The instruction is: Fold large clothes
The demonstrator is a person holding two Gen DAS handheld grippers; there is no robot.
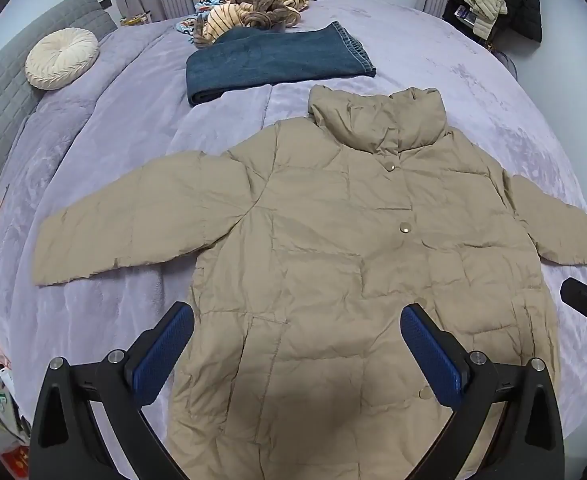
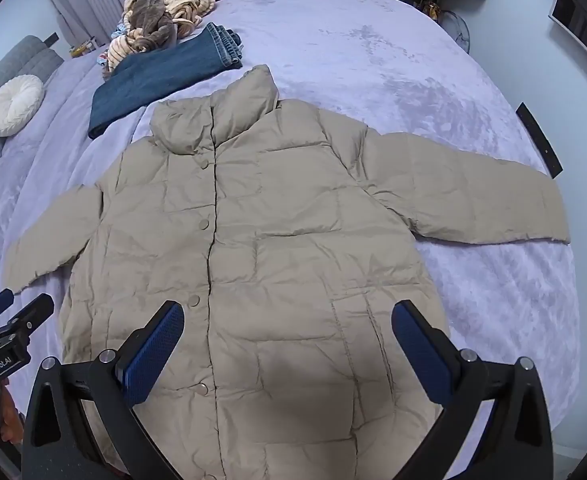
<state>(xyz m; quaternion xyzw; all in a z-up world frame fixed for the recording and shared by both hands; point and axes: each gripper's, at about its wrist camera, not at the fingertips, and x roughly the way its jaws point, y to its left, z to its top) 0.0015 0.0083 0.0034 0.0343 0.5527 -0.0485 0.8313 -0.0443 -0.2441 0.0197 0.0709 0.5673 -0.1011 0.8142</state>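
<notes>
Across the lavender bedspread (image 1: 433,40) your beige puffer jacket (image 1: 333,240) lies flat and front-up, its snap placket closed, its stand collar (image 1: 377,120) pointing away from you and both sleeves spread out to the sides. The hem sits nearest you, under both tools.

Your left gripper (image 1: 297,316) hangs above the lower front of the jacket, tilted steeply down, with its blue-padded fingers (image 1: 165,352) spread wide and nothing between them. Your right gripper (image 2: 287,314) hangs over the same lower panel, a little toward the pocket seam, its fingers (image 2: 421,352) likewise wide apart and empty. Neither set of pads touches the fabric as far as you can see. Each tool shows at the edge of the other's view, so they sit side by side.

Beyond the collar, a folded pair of dark blue jeans (image 1: 277,60) rests on the bedspread, just apart from the jacket. Behind the jeans lies a heap of striped cream and brown clothes (image 1: 253,0). A round cream pleated cushion (image 1: 61,58) leans by the grey quilted headboard (image 1: 1,92) on your left. Dark garments and a pale padded one hang at the far right corner (image 1: 493,4). No basket or bin shows in either view.
</notes>
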